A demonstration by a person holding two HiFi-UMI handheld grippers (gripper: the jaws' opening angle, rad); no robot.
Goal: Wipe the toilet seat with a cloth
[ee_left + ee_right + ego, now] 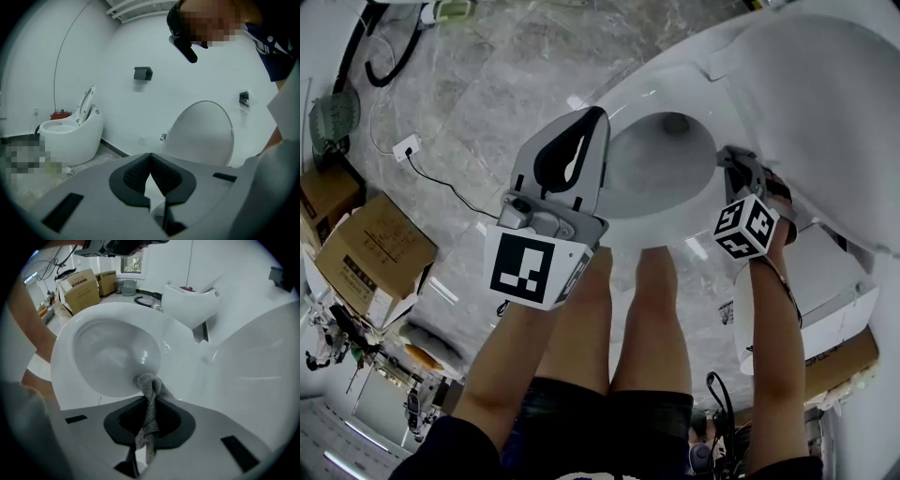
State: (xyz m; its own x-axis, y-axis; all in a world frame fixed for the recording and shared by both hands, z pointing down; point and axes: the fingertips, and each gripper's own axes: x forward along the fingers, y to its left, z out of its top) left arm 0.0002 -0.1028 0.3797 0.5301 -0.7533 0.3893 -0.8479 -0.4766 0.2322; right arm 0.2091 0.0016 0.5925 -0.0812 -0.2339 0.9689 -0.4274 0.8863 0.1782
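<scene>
While your right tongs point(152, 398) pinch the grey knit cloth point(149, 416) tight, its bunched end appears to rest on the toilet seat point(180, 359) at the bowl's near lip, low centre of the right gripper view. The glossy white oval ring curves away toward the upper left. Your left tongs point(150, 155) are closed on nothing and aimed at the wall, so the right hand is nearer.

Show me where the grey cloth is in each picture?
Head view: not visible, probably hidden under the right gripper at the bowl's right rim.
Left gripper view: not in it.
Right gripper view: bottom centre, cloth pinched in that gripper, touching the bowl's edge.
Shared landmark: the raised white lid.
</scene>
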